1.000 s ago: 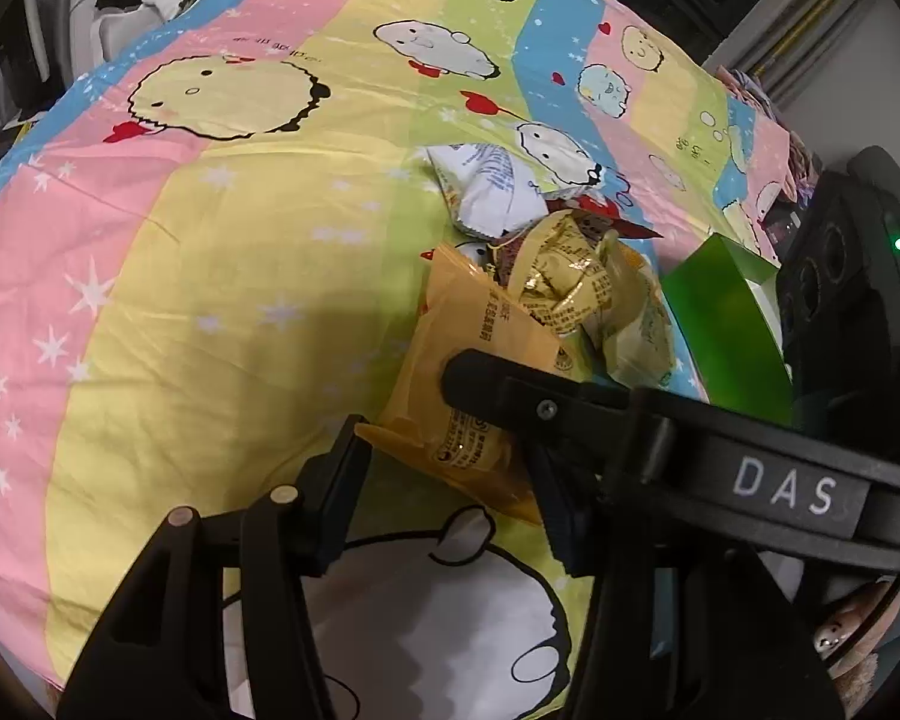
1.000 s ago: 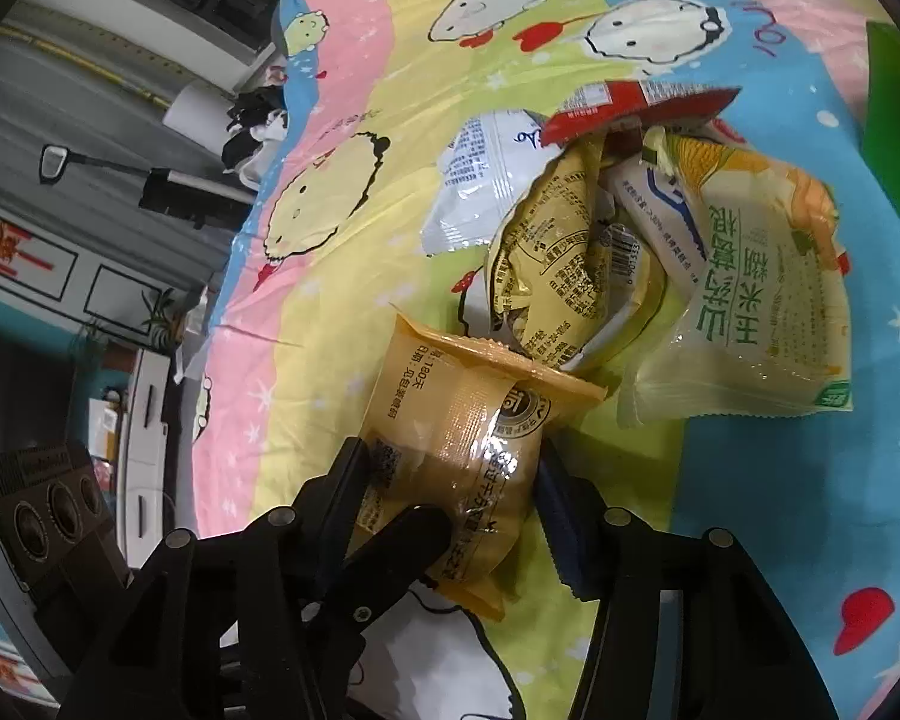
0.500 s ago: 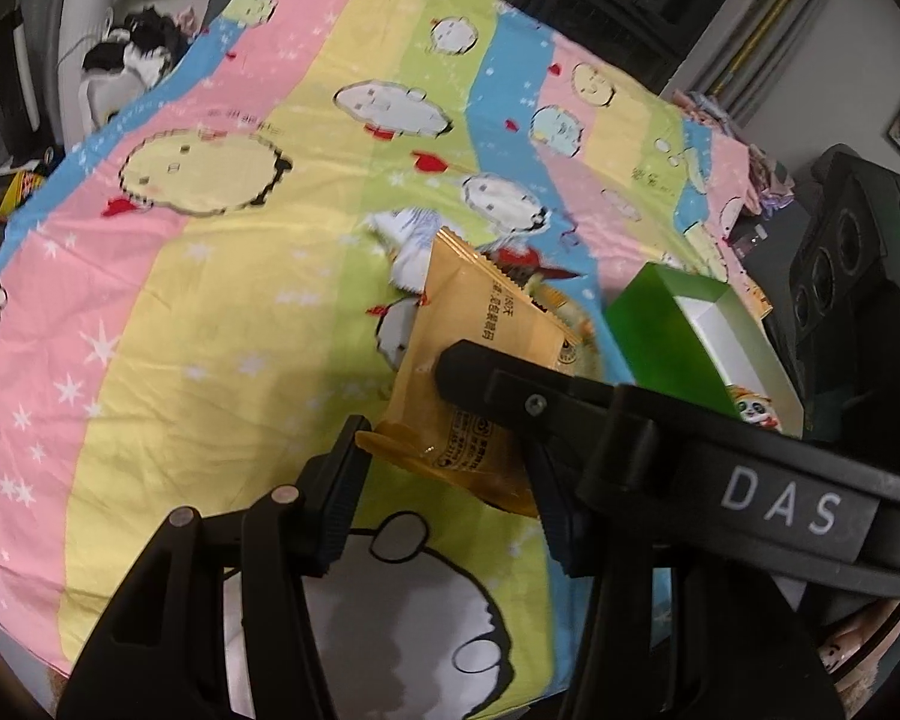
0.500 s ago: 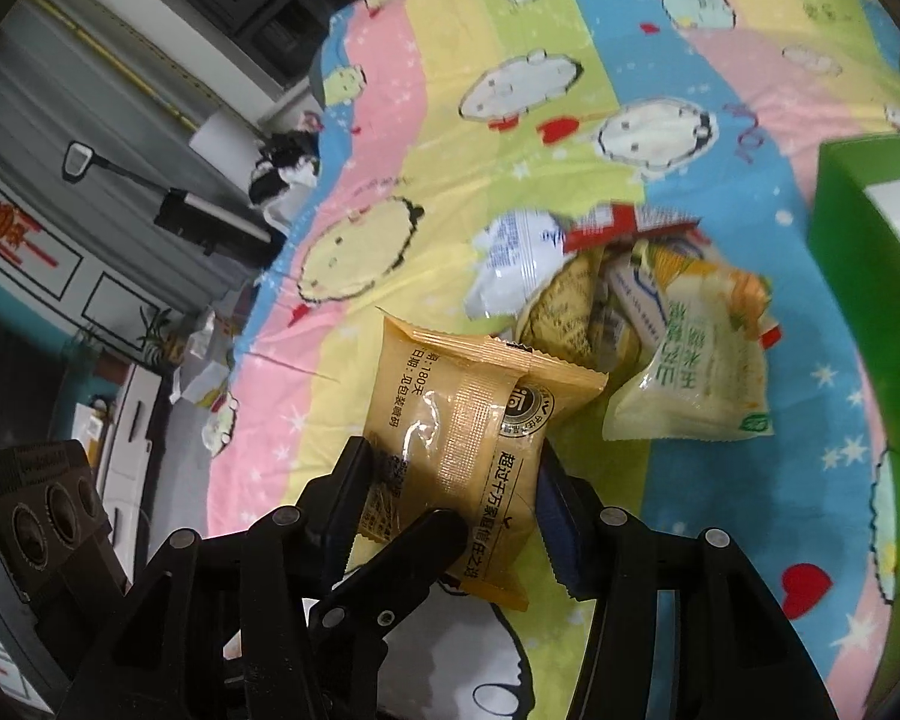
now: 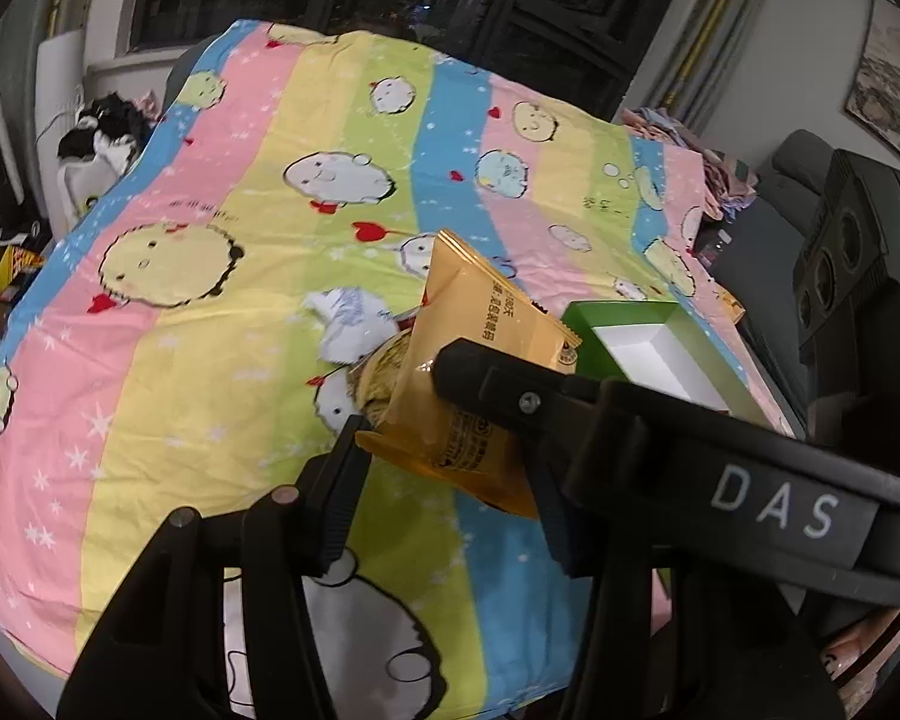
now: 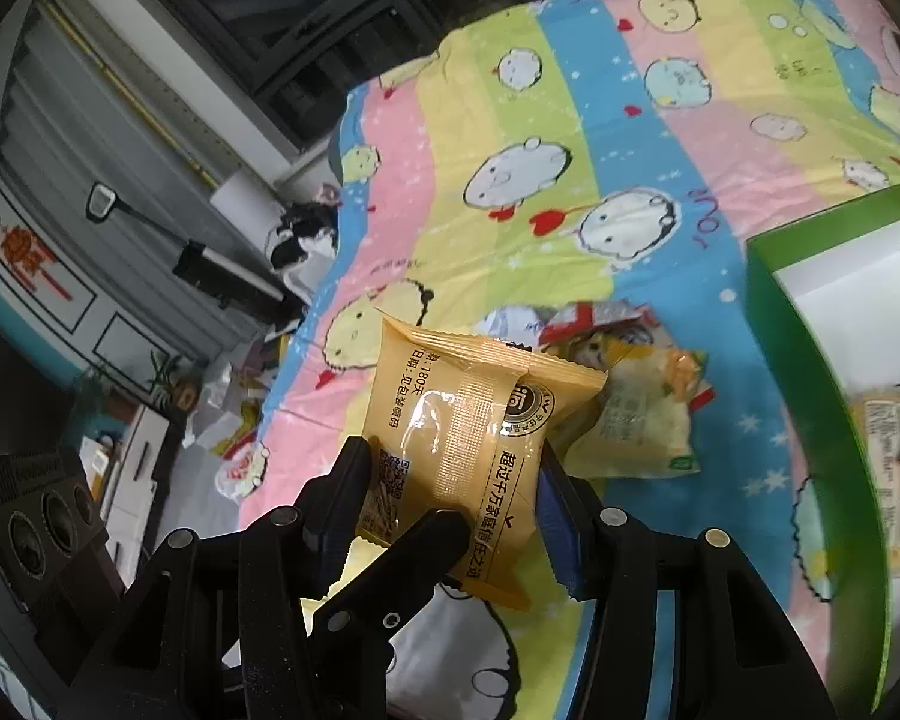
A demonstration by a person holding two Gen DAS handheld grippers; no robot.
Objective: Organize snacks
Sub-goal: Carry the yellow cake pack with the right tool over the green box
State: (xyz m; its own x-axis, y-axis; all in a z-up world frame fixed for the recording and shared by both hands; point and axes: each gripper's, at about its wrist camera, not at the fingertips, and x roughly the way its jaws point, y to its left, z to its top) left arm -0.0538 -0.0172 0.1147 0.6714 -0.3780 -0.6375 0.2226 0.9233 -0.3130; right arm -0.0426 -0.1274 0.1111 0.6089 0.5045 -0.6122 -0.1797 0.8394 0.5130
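A: Snack packet (image 5: pixel 474 384) in the left wrist view: orange-yellow foil pillow pack, crimped ends, dark print, held up off the bed. Left claw (image 5: pixel 444 468) clamped on its lower end, both pads against it. Right claw's finger crosses over the packet from the right.

B: Room around it?

A: Striped cartoon bedspread (image 5: pixel 222 312) wide and bare to the left and far side; bed edge drops off at left to floor clutter. Snack pile (image 5: pixel 354 336) lies just behind the packet, a white pouch on top.

B: Containers?

A: Green box (image 5: pixel 660 324), white inside, open, near the bed's right edge, just right of the packet. Contents not visible from here.

B: Right wrist view?

A: Same snack packet (image 6: pixel 468 444), glossy centre seam facing the camera, round logo, QR code low left. Right claw (image 6: pixel 450 498) clamped on its sides; left claw's finger presses on the lower front. Packet hangs above the bedspread (image 6: pixel 570 90).

B: Space, box?

A: Snack pile (image 6: pixel 624 396) behind the packet, between it and the green box (image 6: pixel 774 324). Bedspread open toward the far end. Box holds a few packets at its right side; the rest shows white floor.
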